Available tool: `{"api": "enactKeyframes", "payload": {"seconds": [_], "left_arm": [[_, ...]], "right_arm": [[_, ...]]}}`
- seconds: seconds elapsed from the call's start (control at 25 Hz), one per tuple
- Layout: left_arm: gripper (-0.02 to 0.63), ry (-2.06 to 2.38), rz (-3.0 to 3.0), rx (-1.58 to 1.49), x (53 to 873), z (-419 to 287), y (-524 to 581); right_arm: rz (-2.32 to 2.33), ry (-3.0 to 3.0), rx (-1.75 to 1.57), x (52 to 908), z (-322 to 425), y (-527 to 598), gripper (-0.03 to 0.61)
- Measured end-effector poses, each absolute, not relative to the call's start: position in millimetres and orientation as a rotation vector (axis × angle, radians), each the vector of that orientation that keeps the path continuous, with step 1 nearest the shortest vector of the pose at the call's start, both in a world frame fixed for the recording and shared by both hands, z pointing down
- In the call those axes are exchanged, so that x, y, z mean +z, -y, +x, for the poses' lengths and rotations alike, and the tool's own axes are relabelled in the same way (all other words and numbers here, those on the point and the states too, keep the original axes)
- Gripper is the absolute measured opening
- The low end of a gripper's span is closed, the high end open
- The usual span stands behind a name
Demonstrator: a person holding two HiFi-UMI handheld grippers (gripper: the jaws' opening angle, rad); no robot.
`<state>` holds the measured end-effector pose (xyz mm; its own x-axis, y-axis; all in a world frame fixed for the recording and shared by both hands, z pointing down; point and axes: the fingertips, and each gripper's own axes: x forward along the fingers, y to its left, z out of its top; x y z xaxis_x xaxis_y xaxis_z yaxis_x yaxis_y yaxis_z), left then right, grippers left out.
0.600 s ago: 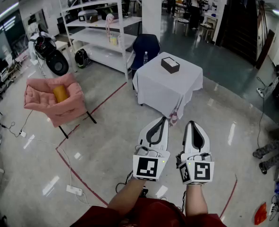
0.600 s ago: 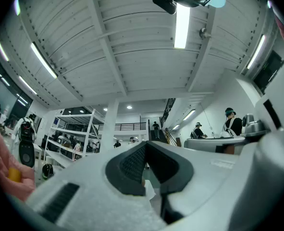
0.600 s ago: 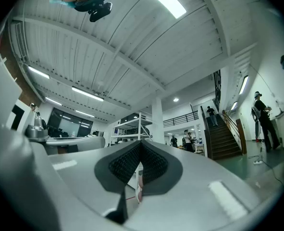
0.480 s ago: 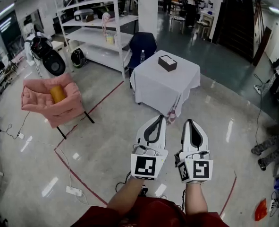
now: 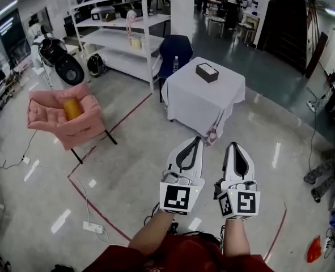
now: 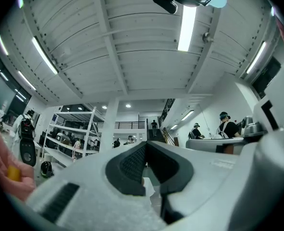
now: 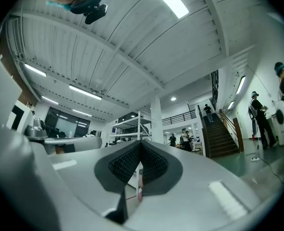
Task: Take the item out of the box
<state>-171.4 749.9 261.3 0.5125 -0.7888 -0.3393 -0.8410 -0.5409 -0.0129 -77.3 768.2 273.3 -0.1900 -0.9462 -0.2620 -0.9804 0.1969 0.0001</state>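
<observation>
Currently, the left gripper (image 5: 195,142) and the right gripper (image 5: 234,147) are side by side above the floor, jaws fully together, both empty. The box (image 5: 207,72) rests on the white-draped table (image 5: 195,103), well apart from both grippers. Its contents cannot be made out.

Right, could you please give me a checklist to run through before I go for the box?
1. Box in sight, standing on the table: ok.
2. Box within reach of either gripper: not ok; open floor lies between the grippers and the table.
3. Left gripper empty, jaws together: ok.
4. Right gripper empty, jaws together: ok.
5. Jaws open, ready to grasp: not ok.
6. Box open, item visible: cannot tell; too small.
</observation>
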Motion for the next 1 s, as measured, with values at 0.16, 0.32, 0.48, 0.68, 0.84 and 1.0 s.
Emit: {"api": "enactKeyframes", "payload": {"seconds": [0.16, 0.32, 0.48, 0.68, 0.84, 1.0], "left_arm": [[0.003, -1.406, -2.588, 0.420, 269, -186, -754], [0.003, -1.405, -2.573, 0.438, 269, -197, -751], [0.003, -1.419, -2.569, 0.430, 274, -202, -743], [0.003, -1.438, -2.572, 0.411, 278, -199, -720], [0.003, -1.443, -2.580, 0.401, 281, -185, -693], [0.003, -1.435, -2.572, 0.402, 276, -163, -661]], "right_arm": [[-1.844, -2.254, 0.235, 277, -90, -772, 0.000], [-1.843, -2.255, 0.227, 280, -99, -766, 0.000], [-1.839, -2.261, 0.226, 286, -102, -756, 0.000], [-1.828, -2.261, 0.218, 289, -98, -733, 0.000], [-1.826, -2.267, 0.219, 293, -86, -706, 0.000], [-1.825, -2.253, 0.195, 292, -63, -674, 0.000]]}}
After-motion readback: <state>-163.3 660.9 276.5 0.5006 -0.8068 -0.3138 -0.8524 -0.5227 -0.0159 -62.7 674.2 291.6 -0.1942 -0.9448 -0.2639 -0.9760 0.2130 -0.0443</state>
